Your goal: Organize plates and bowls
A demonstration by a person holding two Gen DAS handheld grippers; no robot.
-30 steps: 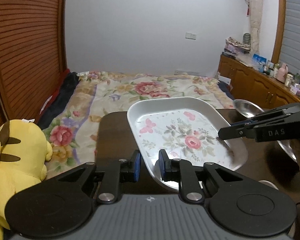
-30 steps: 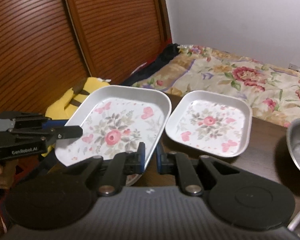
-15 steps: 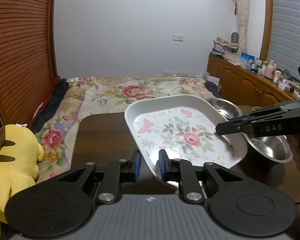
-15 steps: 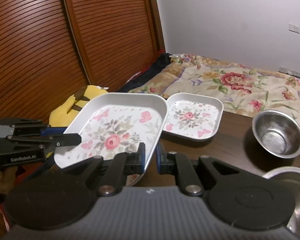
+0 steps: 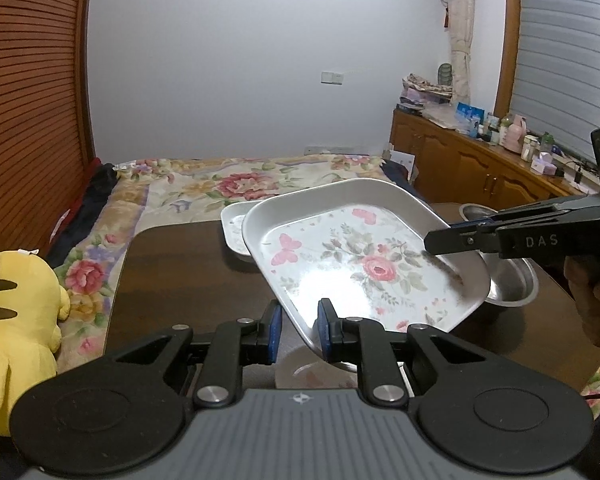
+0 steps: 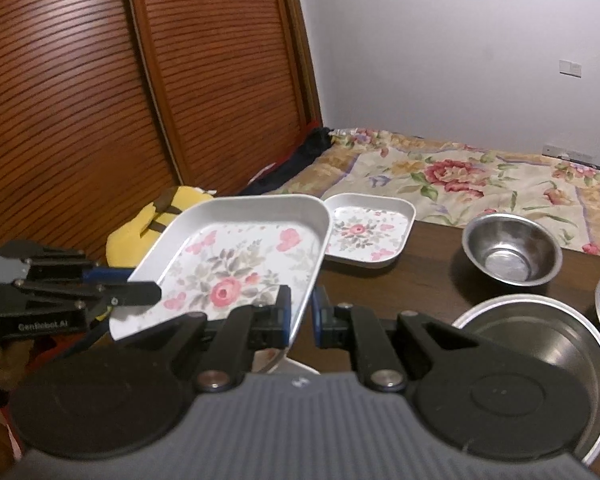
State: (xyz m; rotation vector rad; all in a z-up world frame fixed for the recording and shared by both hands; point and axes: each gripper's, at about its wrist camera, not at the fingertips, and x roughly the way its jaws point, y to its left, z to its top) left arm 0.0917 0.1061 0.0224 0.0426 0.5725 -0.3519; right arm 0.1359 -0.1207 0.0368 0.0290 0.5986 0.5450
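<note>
In the left wrist view, the large floral plate point(image 5: 364, 264) is held above the counter point(image 5: 188, 272), its near rim gripped by the left tongs point(image 5: 298, 330). In the right wrist view, the plate's rim is clamped by the right tongs point(image 6: 300, 316); the small floral plate point(image 6: 368, 230) is seen just behind it, the steel bowl point(image 6: 510, 254) farther right.
</note>
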